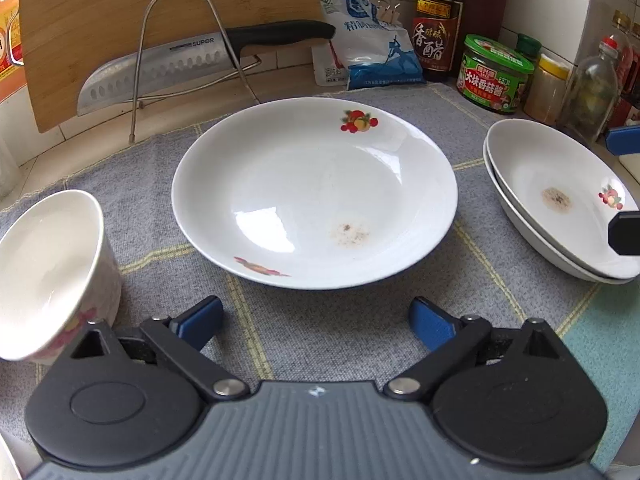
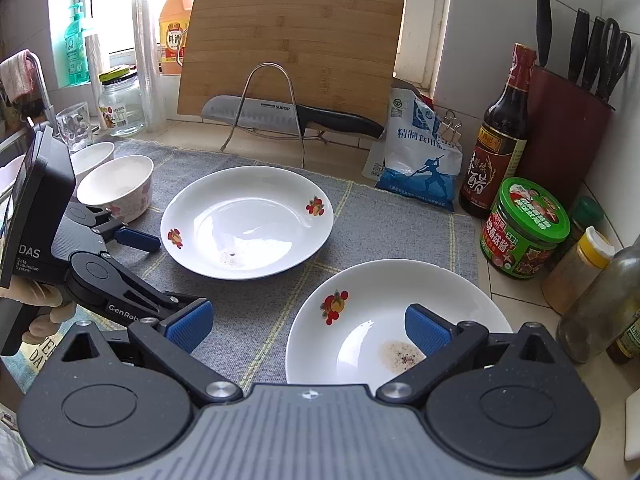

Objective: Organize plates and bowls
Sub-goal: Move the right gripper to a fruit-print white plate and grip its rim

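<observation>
A white plate with fruit prints (image 1: 316,192) (image 2: 248,220) lies in the middle of the grey cloth (image 1: 320,320). My left gripper (image 1: 316,320) (image 2: 164,272) is open just short of its near rim, nothing between the pads. A white floral bowl (image 1: 44,276) (image 2: 116,188) stands to its left, with a second bowl (image 2: 94,156) behind it. Two stacked plates (image 1: 560,200) (image 2: 380,320) sit at the right. My right gripper (image 2: 308,330) is open above them: one pad hangs over the top plate's inside, the other over the cloth, and neither presses the rim.
A bamboo cutting board (image 2: 292,44) and a knife (image 2: 288,114) rest in a wire rack at the back. A salt bag (image 2: 416,160), vinegar bottle (image 2: 500,140), green-lidded jar (image 2: 524,228), spice jars and a knife block (image 2: 568,128) crowd the right. A glass (image 2: 76,124) and jar (image 2: 120,104) stand back left.
</observation>
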Demonstrator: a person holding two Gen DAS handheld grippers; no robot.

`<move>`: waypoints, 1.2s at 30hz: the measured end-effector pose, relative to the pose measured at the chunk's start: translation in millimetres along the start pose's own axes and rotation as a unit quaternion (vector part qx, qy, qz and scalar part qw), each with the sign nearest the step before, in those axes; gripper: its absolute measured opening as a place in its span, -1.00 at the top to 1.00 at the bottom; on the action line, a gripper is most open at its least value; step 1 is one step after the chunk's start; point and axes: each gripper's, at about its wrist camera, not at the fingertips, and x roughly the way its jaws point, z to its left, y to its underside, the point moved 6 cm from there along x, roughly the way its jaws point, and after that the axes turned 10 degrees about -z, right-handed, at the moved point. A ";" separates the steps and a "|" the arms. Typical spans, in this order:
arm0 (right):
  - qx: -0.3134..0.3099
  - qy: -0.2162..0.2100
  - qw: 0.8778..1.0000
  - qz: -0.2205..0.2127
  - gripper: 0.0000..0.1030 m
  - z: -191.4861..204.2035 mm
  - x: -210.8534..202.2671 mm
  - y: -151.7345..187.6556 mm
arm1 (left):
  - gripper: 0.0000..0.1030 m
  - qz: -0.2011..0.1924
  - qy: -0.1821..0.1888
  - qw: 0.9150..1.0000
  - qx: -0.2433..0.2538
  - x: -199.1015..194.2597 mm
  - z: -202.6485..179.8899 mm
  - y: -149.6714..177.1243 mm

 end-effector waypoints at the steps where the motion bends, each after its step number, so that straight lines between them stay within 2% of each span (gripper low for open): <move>1: -0.001 -0.003 1.000 0.004 -1.00 0.0 3.2 -0.6 | -0.99 -0.003 0.001 1.000 0.001 1.3 -0.3 -0.9; 10: -0.036 -0.044 0.998 0.026 -1.00 2.8 40.8 -15.9 | -1.00 -0.014 -0.011 1.000 -0.011 13.0 4.5 -9.9; 18: -0.078 -0.115 0.989 0.048 -1.00 0.4 90.4 -41.9 | -1.00 -0.023 -0.009 1.000 -0.010 17.6 7.7 -12.8; 23: -0.088 -0.163 0.980 0.078 -1.00 -2.1 126.4 -51.9 | -1.00 -0.028 -0.007 1.000 -0.010 16.6 7.3 -13.4; 26: -0.100 -0.173 0.975 0.093 -1.00 -3.4 144.6 -53.4 | -1.00 -0.037 -0.007 0.999 -0.009 15.1 7.1 -12.3; 32: -0.112 -0.166 0.971 0.132 -1.00 -10.9 179.0 -49.3 | -1.00 -0.055 -0.008 0.998 -0.010 12.3 6.7 -9.9; 36: -0.110 -0.181 0.965 0.155 -1.00 -12.3 193.5 -45.5 | -1.00 -0.057 -0.009 0.998 -0.010 10.8 6.0 -9.8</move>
